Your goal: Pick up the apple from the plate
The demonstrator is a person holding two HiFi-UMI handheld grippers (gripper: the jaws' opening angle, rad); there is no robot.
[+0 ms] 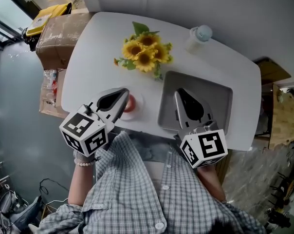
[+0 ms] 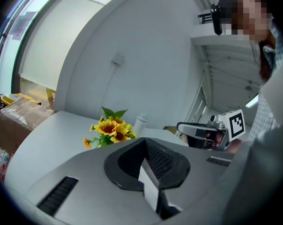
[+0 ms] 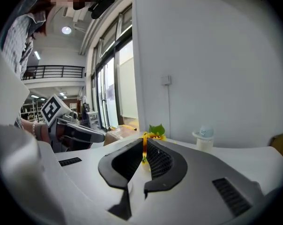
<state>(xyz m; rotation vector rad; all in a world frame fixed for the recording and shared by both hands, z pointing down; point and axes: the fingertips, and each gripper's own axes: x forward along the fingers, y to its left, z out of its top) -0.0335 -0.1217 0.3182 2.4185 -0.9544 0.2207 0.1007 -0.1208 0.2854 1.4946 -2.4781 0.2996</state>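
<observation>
A red apple [image 1: 131, 103] lies on a small white plate [image 1: 138, 112] near the table's front edge, half hidden under my left gripper [image 1: 125, 90]. That gripper hovers above the apple, its jaws closed to a thin slit with nothing between them; its own view looks level across the table and shows no apple. My right gripper [image 1: 179, 92] hangs over the grey tray [image 1: 221, 97], also shut and empty. Each gripper shows in the other's view: the right gripper [image 2: 180, 126] and the left gripper [image 3: 102, 136].
A bunch of sunflowers [image 1: 145, 52] stands mid-table, with a white bottle [image 1: 199, 35] at the back right. Cardboard boxes [image 1: 58, 33] sit on the floor to the left. The white table [image 1: 93, 48] backs onto a wall.
</observation>
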